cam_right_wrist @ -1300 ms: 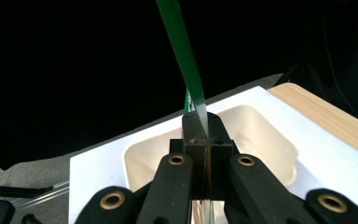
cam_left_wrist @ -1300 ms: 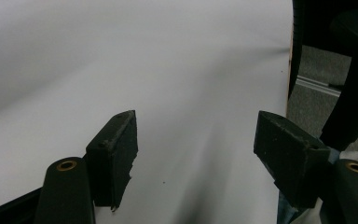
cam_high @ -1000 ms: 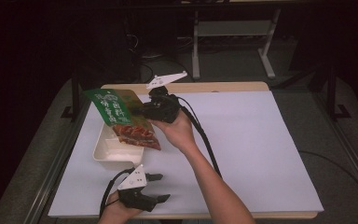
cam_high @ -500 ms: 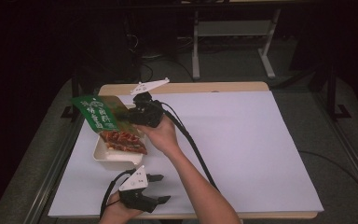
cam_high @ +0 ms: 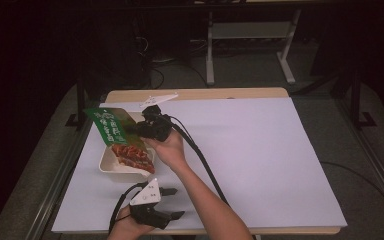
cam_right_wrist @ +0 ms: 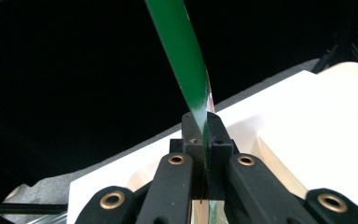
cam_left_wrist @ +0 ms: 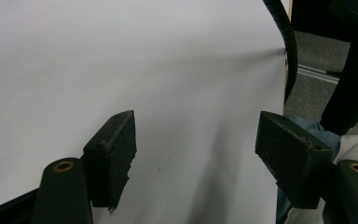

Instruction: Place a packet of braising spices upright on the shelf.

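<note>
Since half a second earlier, the right gripper (cam_high: 139, 129) had carried the green snack packet (cam_high: 111, 126) a little back toward the middle of the table, and the packet had tilted so its printed red end dipped lower over the tray; the left gripper had stayed where it was near the front edge.

The table (cam_high: 260, 165) was covered by a white sheet. At its left side sat a cream-coloured tray (cam_high: 111, 167), shallow and open-topped. The packet hung slantwise above it, green end up and to the left, red-printed end (cam_high: 132, 156) down over the tray's inside; whether that end touched the tray could not be told.

The right gripper's jaws were pressed together on the packet's edge: in the right gripper view the thin green film (cam_right_wrist: 186, 70) rose edge-on from between the closed fingers (cam_right_wrist: 221, 140).

The left gripper (cam_high: 172, 202) lay low at the front, held by a hand (cam_high: 125, 227). Its fingers (cam_left_wrist: 114, 154) stood wide apart over bare white sheet, with nothing between them.
</note>
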Demonstrator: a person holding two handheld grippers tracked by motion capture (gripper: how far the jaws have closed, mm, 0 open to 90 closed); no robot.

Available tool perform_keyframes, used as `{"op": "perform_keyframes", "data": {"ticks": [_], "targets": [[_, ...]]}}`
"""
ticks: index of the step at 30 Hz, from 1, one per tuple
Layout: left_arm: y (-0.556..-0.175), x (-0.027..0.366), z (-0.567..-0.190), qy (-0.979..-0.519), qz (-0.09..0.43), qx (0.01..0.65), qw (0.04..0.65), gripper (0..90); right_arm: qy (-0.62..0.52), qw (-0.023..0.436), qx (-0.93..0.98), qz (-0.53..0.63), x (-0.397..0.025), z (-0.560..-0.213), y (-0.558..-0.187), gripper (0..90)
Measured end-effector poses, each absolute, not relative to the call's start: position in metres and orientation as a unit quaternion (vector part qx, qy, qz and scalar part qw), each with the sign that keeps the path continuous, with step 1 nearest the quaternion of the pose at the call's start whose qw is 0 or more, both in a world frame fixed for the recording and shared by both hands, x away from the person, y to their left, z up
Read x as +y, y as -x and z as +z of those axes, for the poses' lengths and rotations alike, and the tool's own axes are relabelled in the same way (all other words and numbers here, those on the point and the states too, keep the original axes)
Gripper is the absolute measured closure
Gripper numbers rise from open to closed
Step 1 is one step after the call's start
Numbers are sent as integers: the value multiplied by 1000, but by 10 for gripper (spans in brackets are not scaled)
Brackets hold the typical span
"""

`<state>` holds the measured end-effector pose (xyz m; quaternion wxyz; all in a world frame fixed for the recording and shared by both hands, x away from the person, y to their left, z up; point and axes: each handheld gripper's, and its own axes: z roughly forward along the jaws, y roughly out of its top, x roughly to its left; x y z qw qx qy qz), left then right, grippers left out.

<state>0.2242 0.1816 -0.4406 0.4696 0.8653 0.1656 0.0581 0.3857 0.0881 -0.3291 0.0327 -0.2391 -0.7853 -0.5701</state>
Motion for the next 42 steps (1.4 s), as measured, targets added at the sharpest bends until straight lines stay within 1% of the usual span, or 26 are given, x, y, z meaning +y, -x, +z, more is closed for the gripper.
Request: {"op": "perform_keyframes", "data": {"ticks": [7, 14, 17, 23, 26, 36, 38, 41, 42], "targets": [[-224, 180, -441, -867, 61, 162, 468, 282, 258, 10, -785, -563, 84, -339, -390, 891], [-222, 178, -440, -868, 61, 156, 468, 283, 257, 5, -791, -555, 78, -342, -391, 886], [-222, 178, -440, -868, 63, 154, 467, 282, 246, 12, -807, -536, 79, -341, -393, 877], [-222, 176, -440, -870, 61, 151, 465, 282, 218, 46, -851, -475, 85, -340, -402, 858], [-221, 175, -440, -871, 62, 148, 465, 282, 207, 43, -860, -464, 87, -340, -401, 881], [-219, 176, -438, -868, 67, 145, 470, 282, 211, 55, -815, -537, 81, -332, -378, 895], [-219, 175, -438, -870, 68, 143, 468, 282, 219, 67, -791, -568, 78, -328, -375, 895], [-219, 175, -438, -869, 67, 142, 469, 282, 228, 65, -784, -574, 78, -330, -374, 895], [-219, 175, -438, -869, 67, 142, 469, 282, 241, 61, -778, -576, 78, -336, -374, 895]]}}
